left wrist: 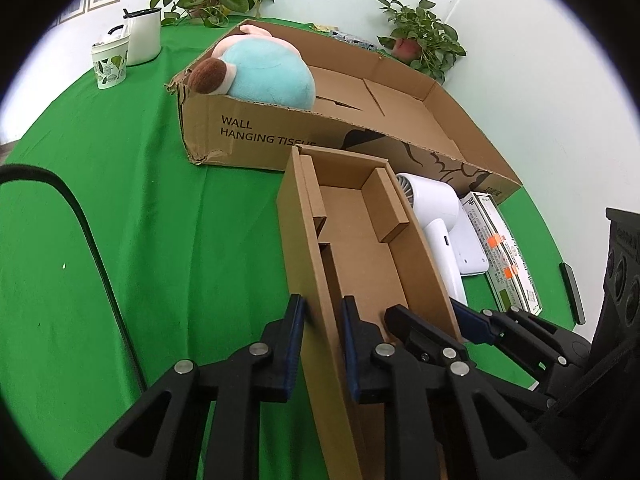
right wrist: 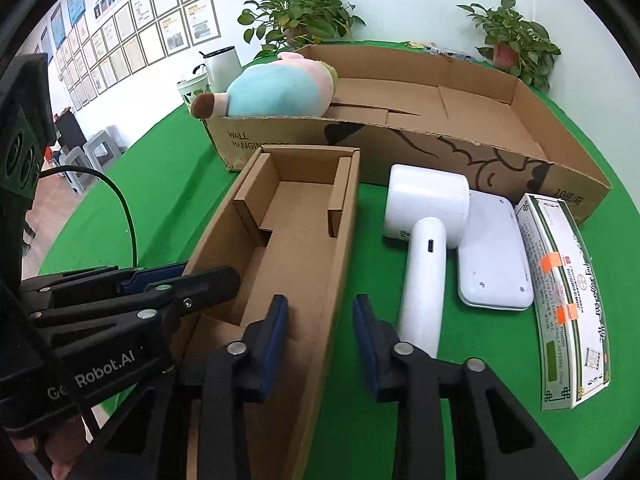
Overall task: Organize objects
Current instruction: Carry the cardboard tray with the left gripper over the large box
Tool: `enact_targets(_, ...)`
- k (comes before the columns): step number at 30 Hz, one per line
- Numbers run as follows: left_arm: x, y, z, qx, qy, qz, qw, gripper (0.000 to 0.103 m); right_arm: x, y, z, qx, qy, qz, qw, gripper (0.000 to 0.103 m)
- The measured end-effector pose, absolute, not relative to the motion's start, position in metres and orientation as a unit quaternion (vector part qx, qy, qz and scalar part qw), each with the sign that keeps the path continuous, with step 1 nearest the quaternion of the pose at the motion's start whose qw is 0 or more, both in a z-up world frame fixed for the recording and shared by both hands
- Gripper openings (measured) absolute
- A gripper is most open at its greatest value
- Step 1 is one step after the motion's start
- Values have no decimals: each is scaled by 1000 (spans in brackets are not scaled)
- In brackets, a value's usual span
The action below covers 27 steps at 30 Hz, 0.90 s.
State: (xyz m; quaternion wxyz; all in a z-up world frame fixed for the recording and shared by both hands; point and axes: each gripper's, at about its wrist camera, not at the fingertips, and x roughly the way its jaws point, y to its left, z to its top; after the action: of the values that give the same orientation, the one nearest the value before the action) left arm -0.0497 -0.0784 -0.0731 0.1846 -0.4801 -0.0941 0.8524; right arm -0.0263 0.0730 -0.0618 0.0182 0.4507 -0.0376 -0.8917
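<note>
left wrist: large carton's print cut off behind small cardboard box; left gripper straddles its left wall, contact unclear | right wrist: right gripper spread wide astride right wall, box open-topped, brown, on green tabletop beside white dryer

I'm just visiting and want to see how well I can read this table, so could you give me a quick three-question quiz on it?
1. True or false: the plush toy lies inside the big carton.
2. What lies on the cloth just right of the small box? A) a banana B) a white handheld device C) a shoe
3. Fill in: the left tongs and the right tongs each straddle a side ____ of the small box.

Key: 1 true; 2 B; 3 wall.
</note>
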Motion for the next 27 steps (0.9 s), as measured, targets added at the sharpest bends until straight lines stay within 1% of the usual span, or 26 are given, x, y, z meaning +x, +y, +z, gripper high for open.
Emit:
enact_targets(1, -48, -78, -73, -481, -95, 852, 184, 17, -26, 72, -62, 451, -39, -892, 19, 24)
enact_targets(9, -14, -78, -73, -485, -97, 849, 183, 17, 6, 68, -61, 460, -43, -886, 33, 24)
enact_targets(17, -13, -76, -73, -488, -98, 851, 171, 15, 7, 67, -64, 469, -44, -881, 29, 26)
enact_targets(21, -11, -73, -70, -487, -84, 855, 159, 13, 12, 70, -65, 461, -54, -885, 27, 23)
enact_targets(24, -7, -69, -64, -479, -71, 862, 151, 11, 17, 73, -62, 456, -60, -888, 22, 16)
enact_targets(27, -3, -66, -50, -459, -59, 875, 145, 10, 23, 73, -53, 437, -60, -897, 18, 14)
